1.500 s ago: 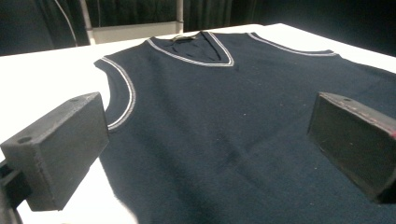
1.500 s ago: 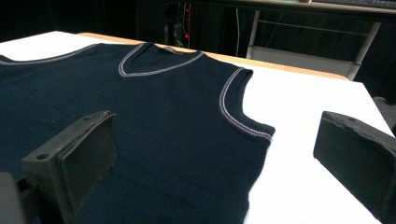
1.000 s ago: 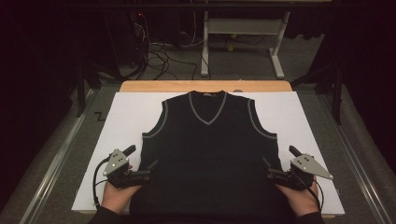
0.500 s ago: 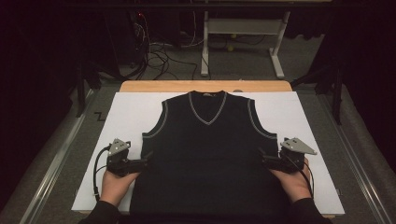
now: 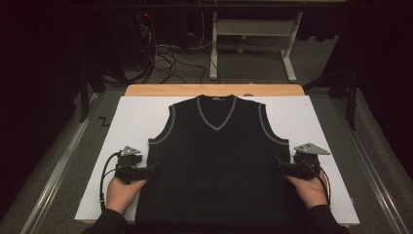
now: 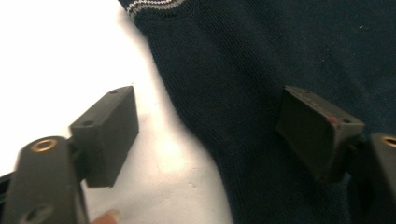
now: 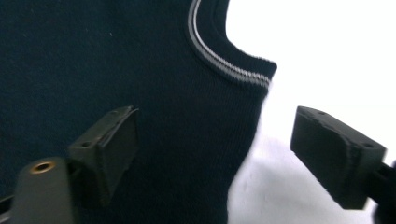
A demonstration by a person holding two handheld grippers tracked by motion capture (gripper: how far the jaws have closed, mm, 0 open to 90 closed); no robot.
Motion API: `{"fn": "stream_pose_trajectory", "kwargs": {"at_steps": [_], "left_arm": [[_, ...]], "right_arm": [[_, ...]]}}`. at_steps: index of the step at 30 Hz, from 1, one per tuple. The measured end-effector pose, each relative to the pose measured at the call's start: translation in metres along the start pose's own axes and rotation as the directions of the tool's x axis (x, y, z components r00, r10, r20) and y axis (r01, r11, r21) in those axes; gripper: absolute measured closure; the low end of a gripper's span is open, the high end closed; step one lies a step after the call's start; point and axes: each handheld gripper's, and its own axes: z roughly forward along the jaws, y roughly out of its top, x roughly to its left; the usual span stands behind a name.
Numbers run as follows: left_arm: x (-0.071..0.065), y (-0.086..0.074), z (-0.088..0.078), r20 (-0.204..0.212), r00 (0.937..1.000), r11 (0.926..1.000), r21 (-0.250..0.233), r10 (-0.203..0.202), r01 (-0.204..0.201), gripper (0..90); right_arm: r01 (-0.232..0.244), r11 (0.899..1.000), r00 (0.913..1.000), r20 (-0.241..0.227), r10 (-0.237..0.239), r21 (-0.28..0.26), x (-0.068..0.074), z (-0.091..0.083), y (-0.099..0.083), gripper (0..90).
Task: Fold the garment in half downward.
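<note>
A dark knitted sleeveless vest (image 5: 216,165) with grey-trimmed V-neck and armholes lies flat, front up, on a white board (image 5: 131,117). My left gripper (image 5: 155,168) points inward at the vest's left side edge, below the armhole. In the left gripper view the vest (image 6: 280,46) edge runs between the jaws of this gripper (image 6: 210,100): one jaw over the board (image 6: 56,56), one over the knit. My right gripper (image 5: 278,165) mirrors it at the right side edge. There too the gripper (image 7: 215,114) straddles the vest (image 7: 116,56) edge. Both pairs of jaws have just been closing and stand apart, not pressing the cloth.
The board rests on a wooden table whose far edge (image 5: 214,90) shows beyond the collar. Metal rails (image 5: 58,170) run along both sides. Behind the table lie floor cables (image 5: 160,58) and a white stand frame (image 5: 253,34). A small black mark (image 5: 103,120) sits on the board's left.
Both hands have moved away from the person along the vest's sides and turned inward onto its edges. The jaws of both grippers look narrower than before.
</note>
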Motion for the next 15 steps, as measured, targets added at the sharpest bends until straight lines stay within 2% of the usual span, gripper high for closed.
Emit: {"fn": "stream_pose_trajectory", "kwargs": {"at_steps": [1,2,3,4,6,8,10,11,13,14,15], "left_arm": [[-0.001,0.0,0.0,0.0,1.0,1.0,0.0,0.001,-0.001,21.4],[-0.002,0.0,0.0,0.007,1.0,1.0,-0.001,0.004,-0.004,26.8],[-0.003,0.0,0.0,0.01,0.9999,0.9999,0.002,0.012,-0.012,26.8],[-0.004,0.0,0.0,0.016,0.9996,0.9997,0.005,0.022,-0.022,33.4],[-0.007,0.0,0.0,0.008,0.9987,0.9986,0.013,0.051,-0.051,35.4],[-0.009,0.0,0.0,0.018,0.9974,0.9974,0.02,0.069,-0.069,45.5],[-0.01,-0.001,0.0,0.022,0.9966,0.9965,0.023,0.08,-0.08,47.3],[-0.011,-0.001,0.0,0.016,0.9959,0.9957,0.022,0.089,-0.09,51.7],[-0.011,-0.002,0.0,0.017,0.9955,0.9954,0.021,0.093,-0.093,53.9],[-0.011,-0.002,0.0,0.02,0.9953,0.9952,0.021,0.095,-0.095,56.2],[-0.011,-0.002,0.0,0.026,0.9949,0.9951,0.018,0.097,-0.098,60.6]], "right_arm": [[0.0,1.0,1.0,0.0,0.0,0.0,0.0,0.0,0.0,18.6],[-0.015,1.0,0.9999,-0.007,0.015,0.02,-0.002,0.0,-0.001,23.6],[-0.015,1.0,0.9999,-0.007,0.015,0.02,-0.002,0.0,-0.001,23.6],[-0.028,0.999,0.9995,-0.017,0.028,0.031,-0.004,-0.001,-0.003,29.7],[-0.034,0.999,0.9992,-0.023,0.034,0.037,-0.005,-0.001,-0.004,32.5],[-0.043,0.997,0.9982,-0.04,0.045,0.062,-0.006,0.0,-0.006,38.8],[-0.041,0.997,0.9983,-0.039,0.043,0.062,-0.005,-0.001,-0.006,40.8],[-0.033,0.997,0.9985,-0.041,0.036,0.063,-0.004,-0.002,-0.007,47.2],[-0.026,0.998,0.9985,-0.047,0.029,0.062,-0.003,-0.002,-0.007,50.7],[-0.015,0.998,0.9984,-0.054,0.018,0.063,-0.002,-0.003,-0.007,55.2],[-0.005,0.998,0.9977,-0.067,0.009,0.063,0.0,-0.004,-0.007,63.7]]}}
